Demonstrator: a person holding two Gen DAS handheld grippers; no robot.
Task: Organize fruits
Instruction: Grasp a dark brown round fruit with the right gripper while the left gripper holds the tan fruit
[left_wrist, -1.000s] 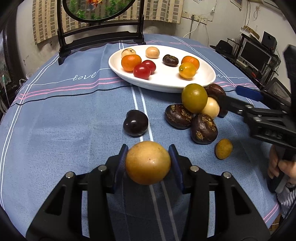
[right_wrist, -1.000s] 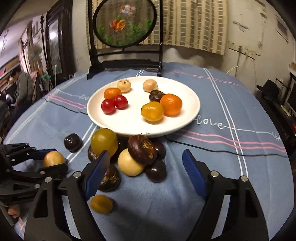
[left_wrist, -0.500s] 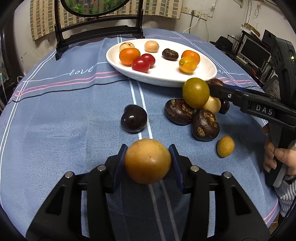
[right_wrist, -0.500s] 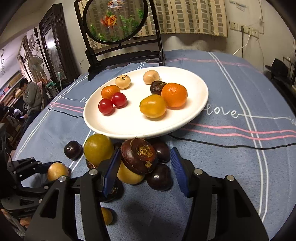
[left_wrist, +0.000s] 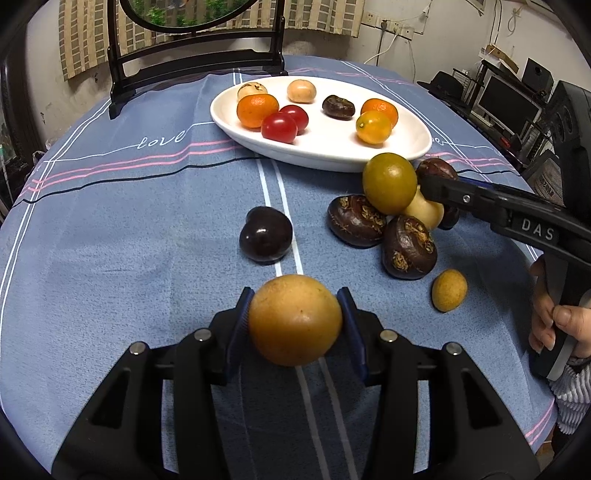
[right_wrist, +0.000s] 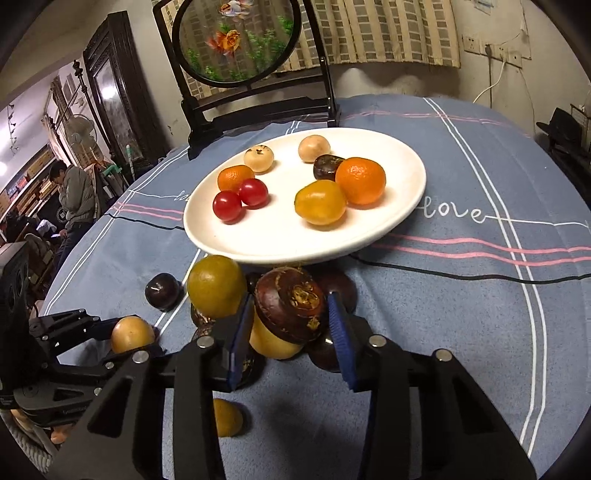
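Fruits: left hand-held gripper (left_wrist: 294, 325) pinches a yellow fruit (left_wrist: 294, 319); right hand-held gripper (right_wrist: 291, 325), jaws just closing, clamps a brown fruit (right_wrist: 290, 303) at lower centre.

Home: tablecloth (right_wrist: 480, 295), goldfish screen (right_wrist: 236, 40), curtain (right_wrist: 388, 29).

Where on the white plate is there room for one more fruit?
The white plate is bare along its near rim, in front of the two red tomatoes and the yellow-orange fruit, and in the middle strip between them. The far half is crowded. Off the plate, the pile by the right gripper is packed.
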